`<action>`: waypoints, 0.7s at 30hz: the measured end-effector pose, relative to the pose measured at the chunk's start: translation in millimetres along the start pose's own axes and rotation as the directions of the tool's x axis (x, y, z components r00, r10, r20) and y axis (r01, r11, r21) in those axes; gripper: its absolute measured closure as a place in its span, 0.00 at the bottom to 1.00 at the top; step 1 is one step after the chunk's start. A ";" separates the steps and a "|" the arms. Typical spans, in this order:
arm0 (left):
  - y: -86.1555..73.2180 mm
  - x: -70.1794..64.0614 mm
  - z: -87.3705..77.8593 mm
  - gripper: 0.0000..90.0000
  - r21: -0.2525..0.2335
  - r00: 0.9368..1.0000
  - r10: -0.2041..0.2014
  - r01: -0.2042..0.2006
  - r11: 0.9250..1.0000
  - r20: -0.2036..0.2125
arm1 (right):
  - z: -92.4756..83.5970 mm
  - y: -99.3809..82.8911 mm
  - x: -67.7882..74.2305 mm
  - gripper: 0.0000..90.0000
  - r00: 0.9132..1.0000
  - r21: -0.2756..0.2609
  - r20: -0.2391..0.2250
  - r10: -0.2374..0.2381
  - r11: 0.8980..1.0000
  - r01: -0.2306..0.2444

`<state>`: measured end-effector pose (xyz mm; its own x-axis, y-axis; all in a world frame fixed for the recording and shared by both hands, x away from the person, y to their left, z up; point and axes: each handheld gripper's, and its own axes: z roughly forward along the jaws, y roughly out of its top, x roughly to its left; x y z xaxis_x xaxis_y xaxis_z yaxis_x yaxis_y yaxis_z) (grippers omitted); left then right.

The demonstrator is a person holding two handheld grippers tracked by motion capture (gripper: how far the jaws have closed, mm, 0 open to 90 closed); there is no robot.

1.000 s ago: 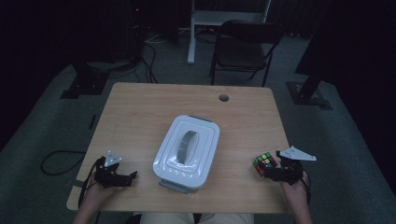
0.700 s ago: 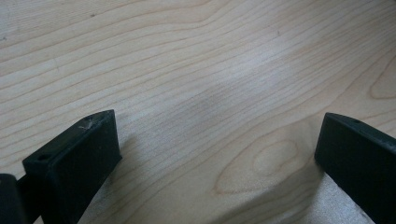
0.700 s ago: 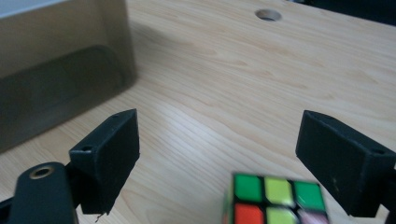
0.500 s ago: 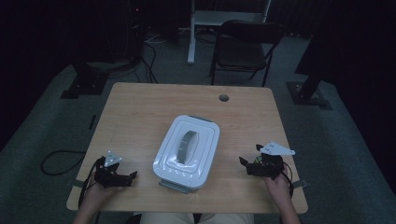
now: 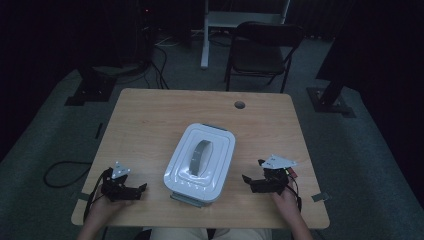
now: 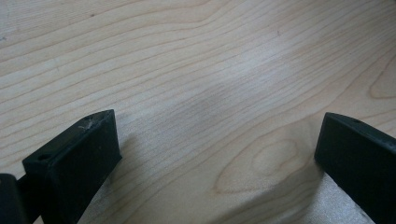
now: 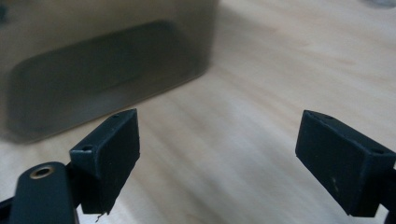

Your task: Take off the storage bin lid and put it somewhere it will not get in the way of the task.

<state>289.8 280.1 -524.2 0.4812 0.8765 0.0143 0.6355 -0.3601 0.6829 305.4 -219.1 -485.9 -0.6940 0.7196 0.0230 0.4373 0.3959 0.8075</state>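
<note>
A white lidded container [image 5: 200,163] sits close to the middle of the table [image 5: 150,120], turned a little askew, with a grey handle [image 5: 198,155] arching along the top of its lid. That central spot puts it within equal reach of both hands, which seems to be why the 2 grippers flank it.

The right gripper [image 5: 260,182] hovers low over the table near the front edge, just to the right of the container and pointing at it. From the right gripper view, its jaws stand spread wide with nothing between them, and the container's translucent side wall [image 7: 102,65] looms just ahead and to one side. I judge the wide spread is there so the jaws can take a rim or latch on that side, though no latch is clear enough to name.

The left gripper [image 5: 131,190] rests near the front left corner of the table, well apart from the container. Its own view looks down on bare wood grain [image 6: 210,70], and its jaws are likewise spread apart and empty. Parked like that, it looks to be waiting, probably to steady the container or work the opposite side.

A small round hole [image 5: 240,105] marks the far side of the table, and a dark folding chair [image 5: 262,50] stands beyond it. The container's lid appears seated.
</note>
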 end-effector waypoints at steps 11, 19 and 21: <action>-0.9 1.6 -2.1 0.01 0.005 1.000 0.014 -0.014 1.000 0.020 | 25.0 -14.4 3.1 0.15 1.000 0.080 -0.008 -0.011 0.997 0.012; 6.9 3.2 -13.8 0.02 0.033 0.999 -0.037 0.036 0.999 0.035 | 31.9 -21.1 4.9 0.15 1.000 0.121 0.015 -0.027 0.992 0.025; 10.5 1.4 -19.1 0.02 0.026 0.998 -0.038 0.037 0.999 0.048 | 33.7 -21.9 5.5 0.15 0.999 0.132 0.018 -0.035 0.991 0.032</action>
<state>285.7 283.6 -503.0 0.4854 0.8730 -0.0470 0.6681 -0.3356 0.6641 311.2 -204.5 -523.3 -0.6986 0.7154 -0.0158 0.4861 0.4907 0.7231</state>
